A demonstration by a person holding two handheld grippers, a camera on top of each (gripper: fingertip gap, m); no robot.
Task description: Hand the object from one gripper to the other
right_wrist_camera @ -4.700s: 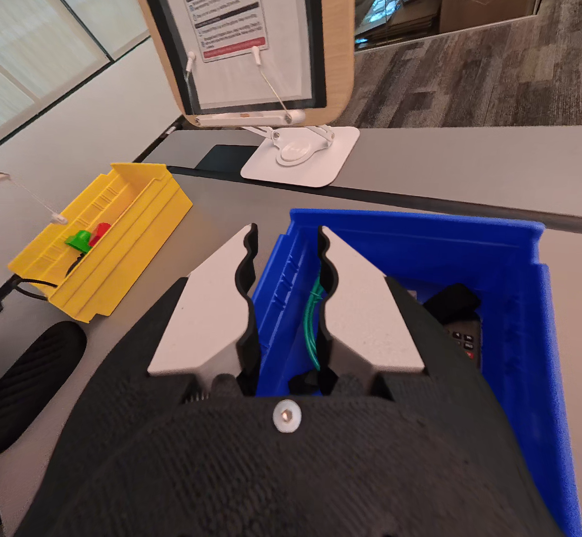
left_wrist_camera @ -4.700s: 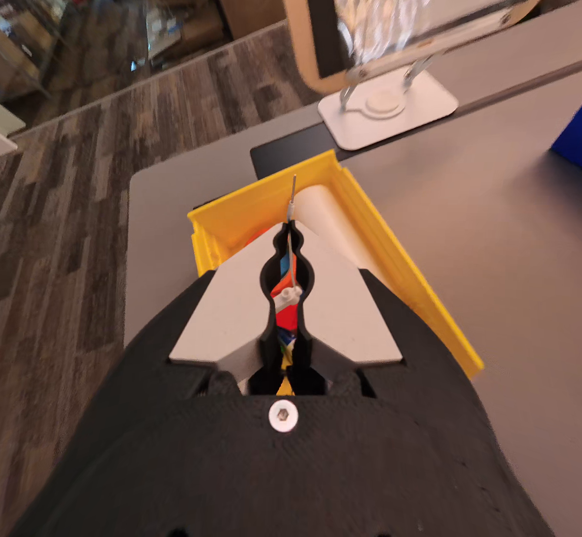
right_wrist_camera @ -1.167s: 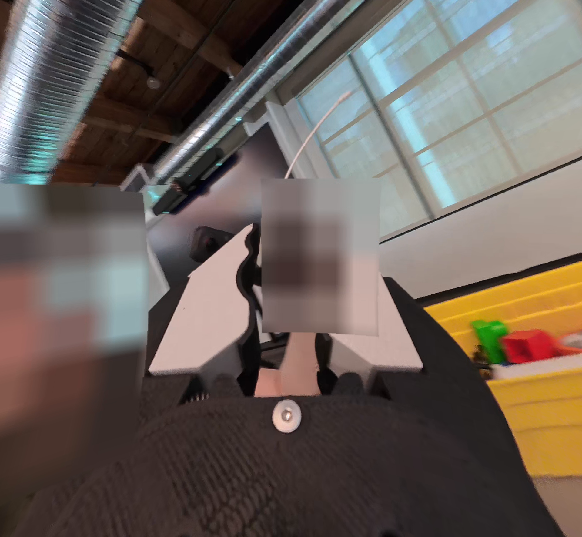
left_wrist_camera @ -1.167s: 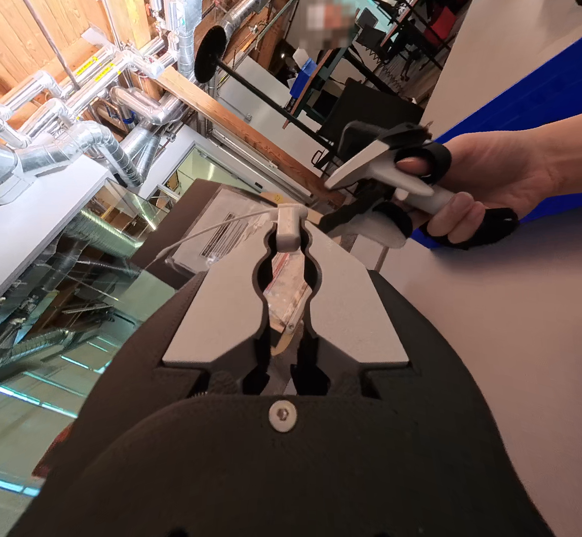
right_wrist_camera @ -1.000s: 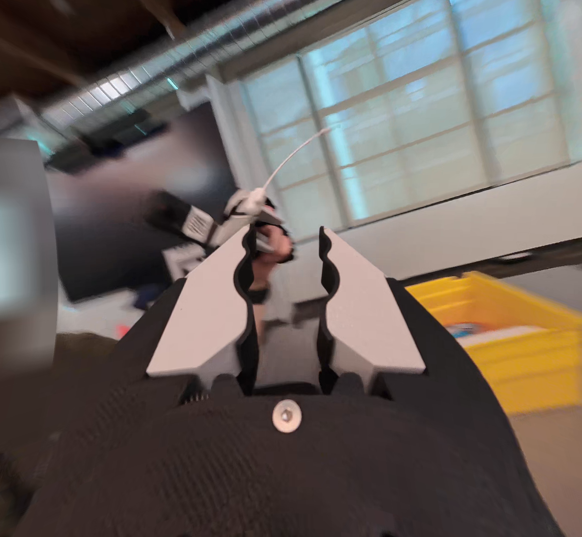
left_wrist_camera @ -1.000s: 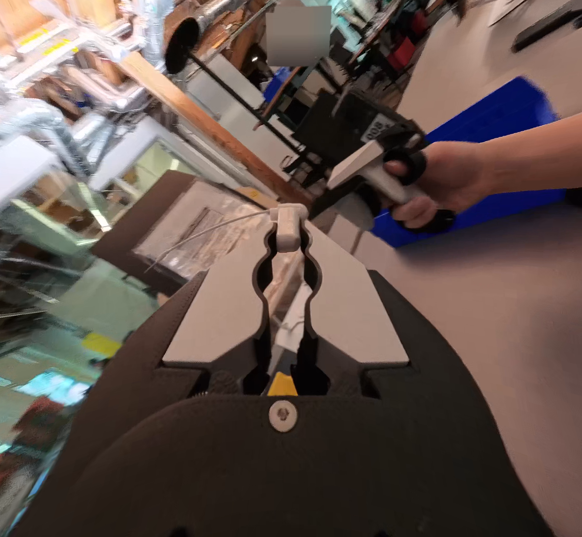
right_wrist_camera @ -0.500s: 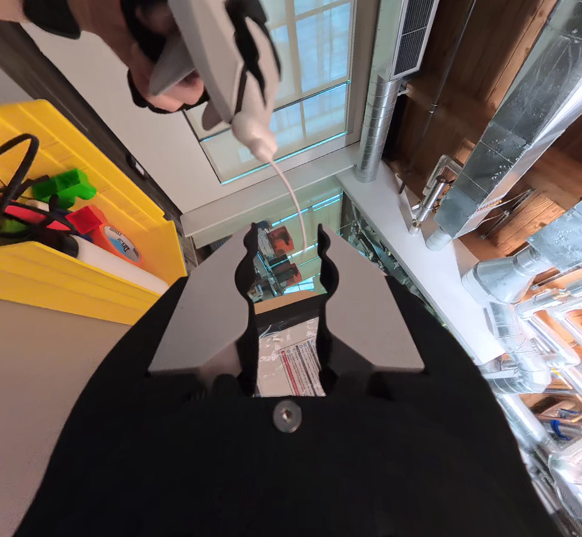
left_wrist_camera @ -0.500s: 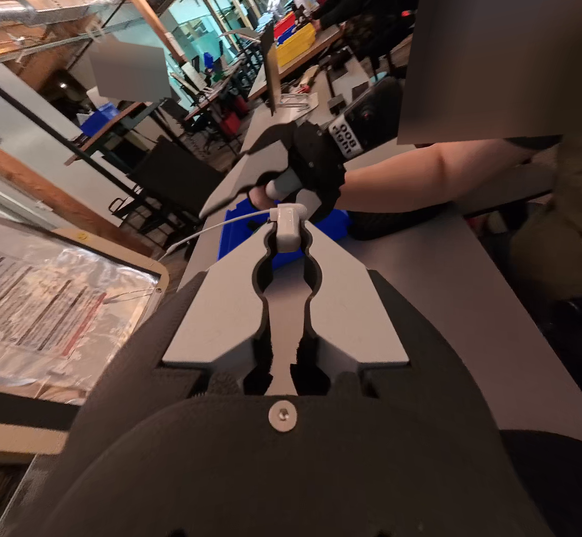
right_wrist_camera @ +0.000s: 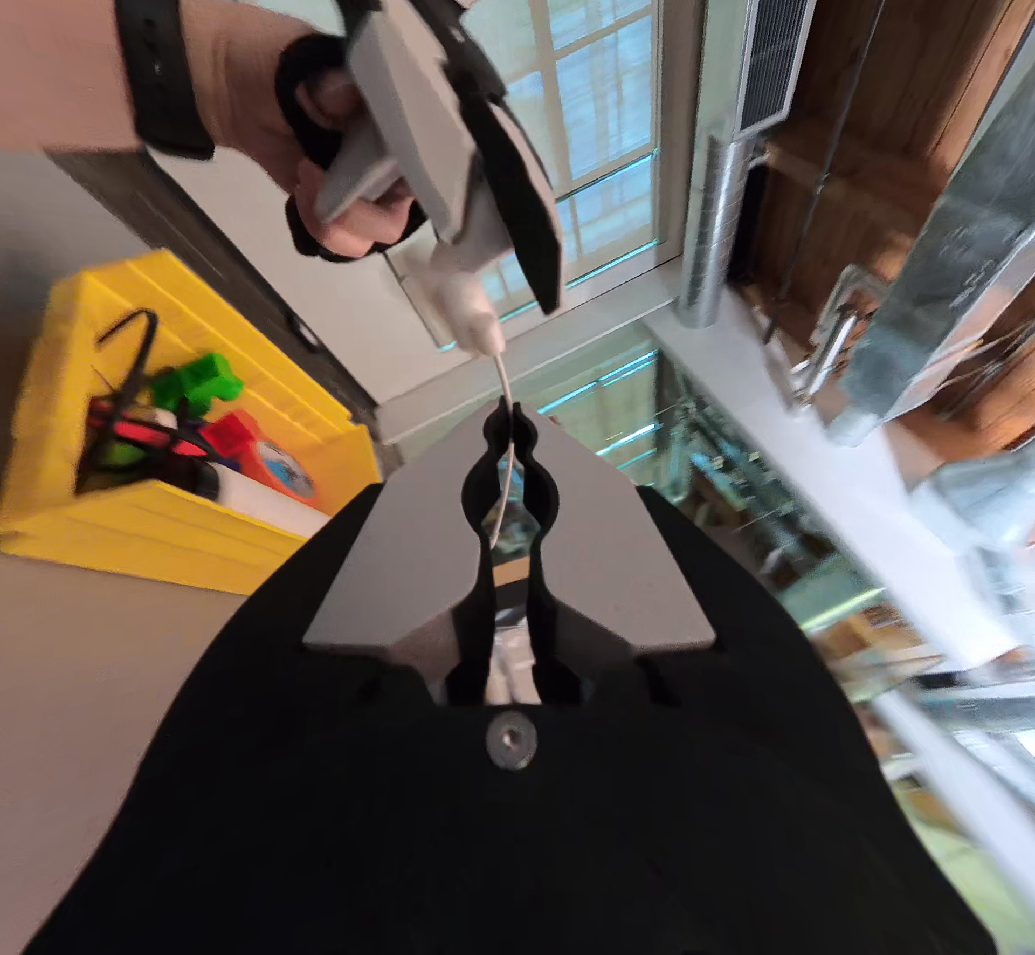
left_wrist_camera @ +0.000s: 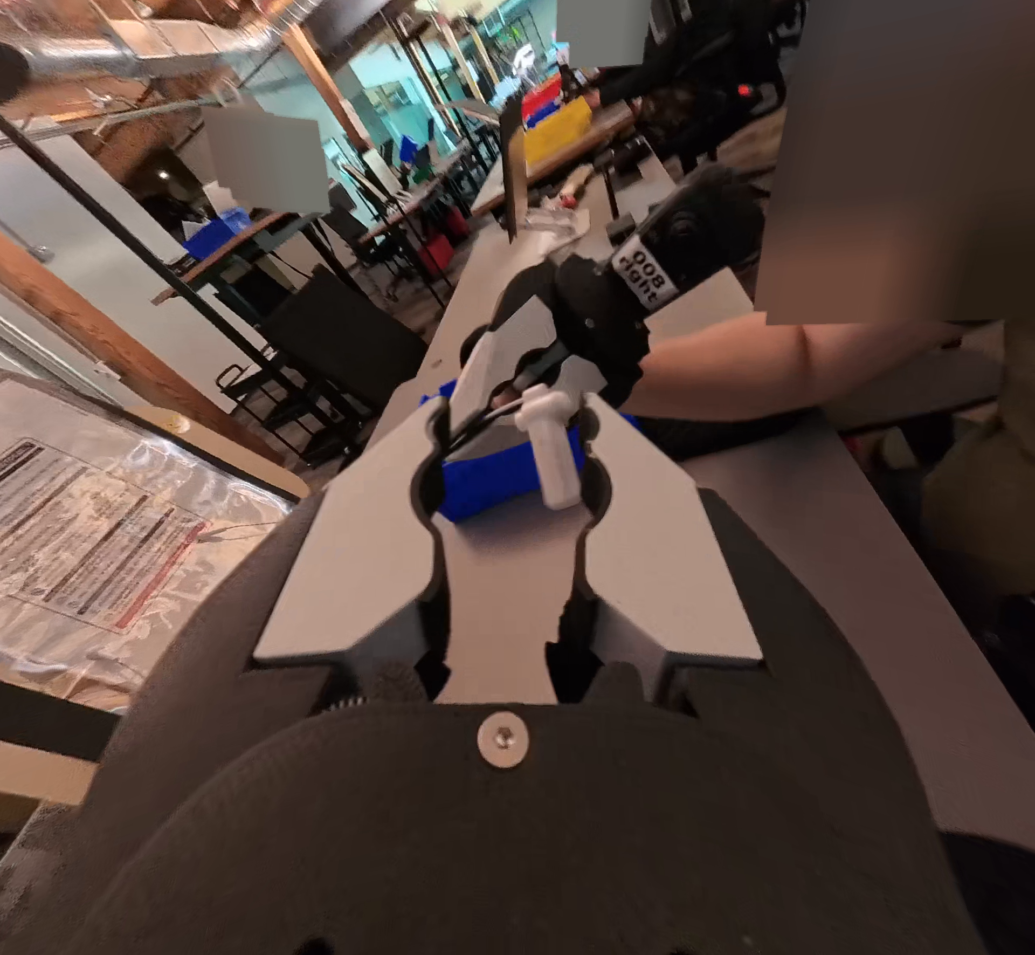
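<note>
The object is a white plug (left_wrist_camera: 548, 454) on a thin white cable (right_wrist_camera: 507, 457). My left gripper (left_wrist_camera: 514, 418) is open, and the plug hangs between its jaws close to the right finger. My right gripper (right_wrist_camera: 511, 412) is shut on the thin cable just below the plug (right_wrist_camera: 469, 312). In the left wrist view, the right gripper's grey finger (left_wrist_camera: 498, 356) reaches in from a person's hand and meets the cable at my left fingertips. In the right wrist view, the left gripper (right_wrist_camera: 498, 272) is held by a hand above, its jaws apart around the plug.
A yellow bin (right_wrist_camera: 168, 541) with small coloured items sits on the grey table at the left. A blue bin (left_wrist_camera: 493, 482) sits on the table (left_wrist_camera: 756, 508) behind the grippers. A framed sign board (left_wrist_camera: 84, 525) stands at the left. A person's arm (left_wrist_camera: 756, 368) crosses the right. My hands' fingertips stand some 4 cm from each other.
My left gripper was shut on the plug and has now opened. My right gripper was open and has closed on the cable. The plug has tilted between the left jaws.
</note>
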